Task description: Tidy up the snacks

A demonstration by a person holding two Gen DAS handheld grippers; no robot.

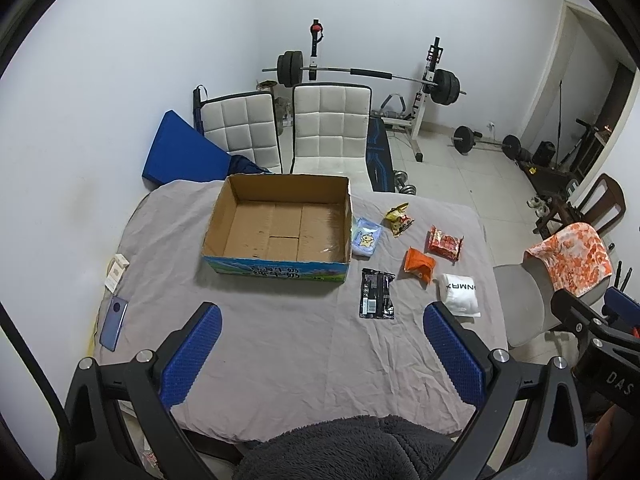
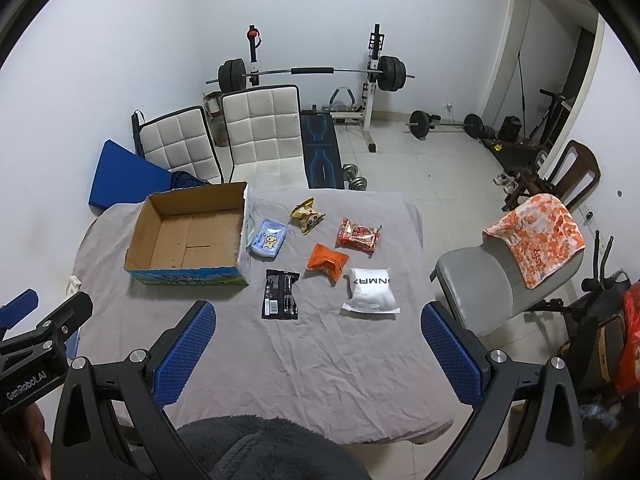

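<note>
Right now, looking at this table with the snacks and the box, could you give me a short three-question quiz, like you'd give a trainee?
1. True or false: the cardboard box already holds a snack.
2. How many packets lie on the grey tablecloth outside the box?
3. Which packet lies closest to the box: A) white packet, B) light blue packet, C) red packet?

Key: 1. False, it is empty. 2. Six, counting also the black packet, orange packet and yellow packet. 3. B.
</note>
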